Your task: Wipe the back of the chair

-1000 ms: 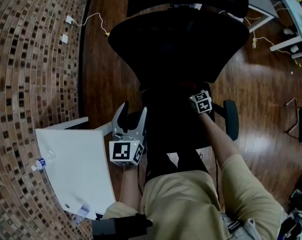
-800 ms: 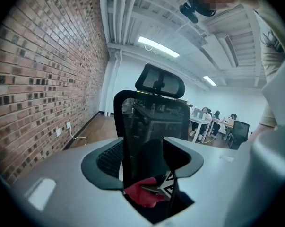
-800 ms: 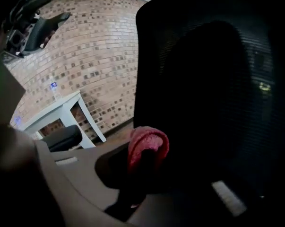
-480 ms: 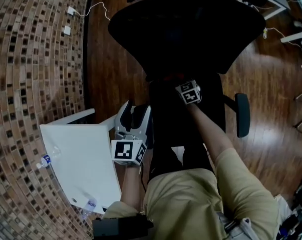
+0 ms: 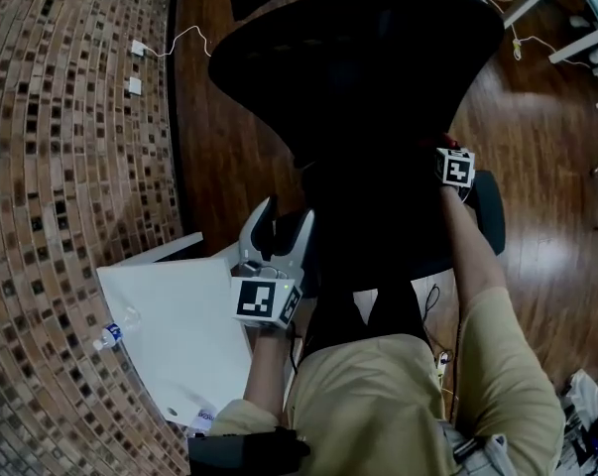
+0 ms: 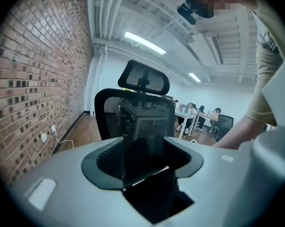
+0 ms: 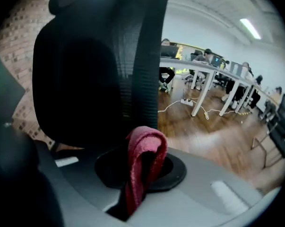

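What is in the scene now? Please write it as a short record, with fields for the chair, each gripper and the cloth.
chair: black office chair, mesh back, headrest on top
left gripper: jaws apart, nothing between them, held at the chair's left side
right gripper: shut on a red cloth, close to the right edge of the chair back
red cloth touching chair: cannot tell
nearby: white table at the person's left, wooden floor

Grey left claw point(image 5: 285, 224) bears a black-and-white marker cube point(image 5: 266, 300); the person wears beige clothing point(image 5: 373, 405).
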Demonstrator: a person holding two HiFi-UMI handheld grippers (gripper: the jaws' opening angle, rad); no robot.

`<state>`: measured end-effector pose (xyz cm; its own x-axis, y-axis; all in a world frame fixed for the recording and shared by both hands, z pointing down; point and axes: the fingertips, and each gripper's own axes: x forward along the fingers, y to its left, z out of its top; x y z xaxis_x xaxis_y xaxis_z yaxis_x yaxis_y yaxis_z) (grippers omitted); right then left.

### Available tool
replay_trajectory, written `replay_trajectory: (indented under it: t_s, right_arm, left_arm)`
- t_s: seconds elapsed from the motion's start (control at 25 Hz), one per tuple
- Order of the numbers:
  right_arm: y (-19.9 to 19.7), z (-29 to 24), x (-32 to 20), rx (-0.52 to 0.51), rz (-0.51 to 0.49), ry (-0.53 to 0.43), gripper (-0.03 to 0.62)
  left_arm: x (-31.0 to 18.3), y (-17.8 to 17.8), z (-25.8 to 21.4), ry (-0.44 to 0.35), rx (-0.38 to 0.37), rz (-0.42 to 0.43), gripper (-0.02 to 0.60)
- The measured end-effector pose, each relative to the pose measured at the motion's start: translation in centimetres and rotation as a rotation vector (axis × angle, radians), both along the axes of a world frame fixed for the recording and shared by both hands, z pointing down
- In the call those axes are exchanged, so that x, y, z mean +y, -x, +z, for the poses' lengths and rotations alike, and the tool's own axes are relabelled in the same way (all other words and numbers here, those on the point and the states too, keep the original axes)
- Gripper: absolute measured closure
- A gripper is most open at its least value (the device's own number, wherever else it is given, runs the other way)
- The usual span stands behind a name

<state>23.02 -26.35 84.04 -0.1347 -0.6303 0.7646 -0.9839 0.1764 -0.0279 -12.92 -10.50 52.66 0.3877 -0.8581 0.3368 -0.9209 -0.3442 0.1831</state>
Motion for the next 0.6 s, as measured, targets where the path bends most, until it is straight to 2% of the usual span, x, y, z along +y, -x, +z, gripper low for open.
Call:
replay_trajectory:
  t_s: [0.08, 0.16, 0.24, 0.36, 0.44, 0.6]
  right_arm:
    - [1.8, -3.4, 0.6, -0.120, 0.015, -0.106, 0.563]
    - [5.0, -8.0, 3.1, -0.231, -0.026, -0.213, 0.563]
    - [8.3, -12.9, 7.6, -0.307, -0.089, -0.287, 0.563]
    - [11.6, -19.9, 15.5, -0.343, -0.165, -0.374, 0.563]
    - [12.6, -24.7, 19.7, -0.352, -0.158, -0.448, 0.563]
    - [13.2, -32.2, 24.5, -0.443, -0.163, -0.517, 0.563]
  left_arm:
    - [0.4, 0.4, -0.2, -0.014, 0.008, 0.016, 0.339]
    - [1.0, 0.7, -0.6, -0.032, 0.017, 0.039, 0.339]
    - [1.9, 1.0, -1.0, -0.043, 0.023, 0.060, 0.339]
    - [3.2, 0.4, -1.8, -0.064, 0.025, 0.103, 0.339]
    - [4.2, -0.1, -2.9, -0.088, 0.011, 0.131, 0.339]
    - [7.1, -1.6, -6.7, -0.165, 0.001, 0.128, 0.339]
